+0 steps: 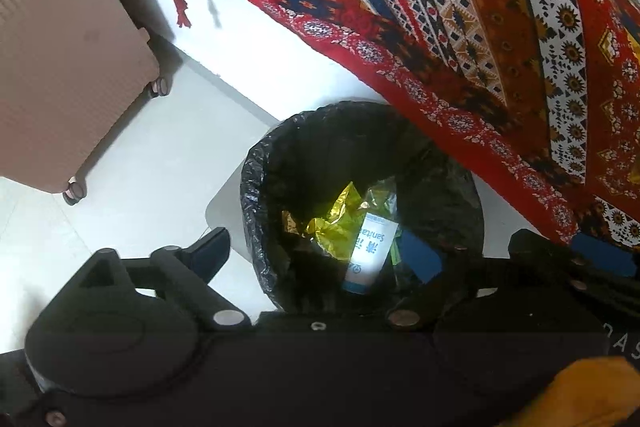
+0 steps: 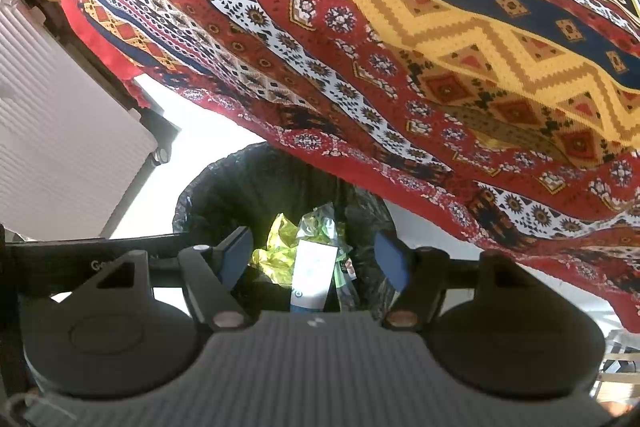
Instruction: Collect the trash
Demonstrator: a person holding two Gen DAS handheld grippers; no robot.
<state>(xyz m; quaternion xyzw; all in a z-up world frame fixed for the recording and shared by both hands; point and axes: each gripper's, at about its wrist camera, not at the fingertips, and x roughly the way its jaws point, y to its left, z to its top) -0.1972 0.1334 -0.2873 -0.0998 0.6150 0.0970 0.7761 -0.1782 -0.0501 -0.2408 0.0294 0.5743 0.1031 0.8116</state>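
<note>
Both grippers point steeply down over a round bin point(image 1: 362, 211) lined with a black bag. The bin stands on the pale floor point(image 1: 132, 167), tucked against the hanging edge of a red patterned cloth point(image 1: 460, 11) that drapes off the counter on the right.

Left gripper point(image 1: 422, 247): fingers spread wide apart, released, nothing between them. Its left finger shows outside the bin's rim, over the floor; the right one, with a blue pad, sits over the bin's opening.

Right gripper point(image 2: 316, 255): fingers point(image 2: 236, 257) also apart, blue pads facing each other above the bin, gripping nothing. The trash seen between them lies lower down, inside the bag.

Trash in the bin: a crumpled yellow foil wrapper point(image 1: 332, 223) to the left, a white tube point(image 1: 370, 253) with blue print lying beside it, some clear and green plastic point(image 2: 324, 223) at the far side. All rest at the bottom of the bag, touching one another.

Far left: a ribbed beige suitcase point(image 1: 60, 67) on small wheels, standing on the floor, well apart from the bin. A red tassel hangs from the cloth's far corner. An orange sleeve shows at the near right edge of the left view.
</note>
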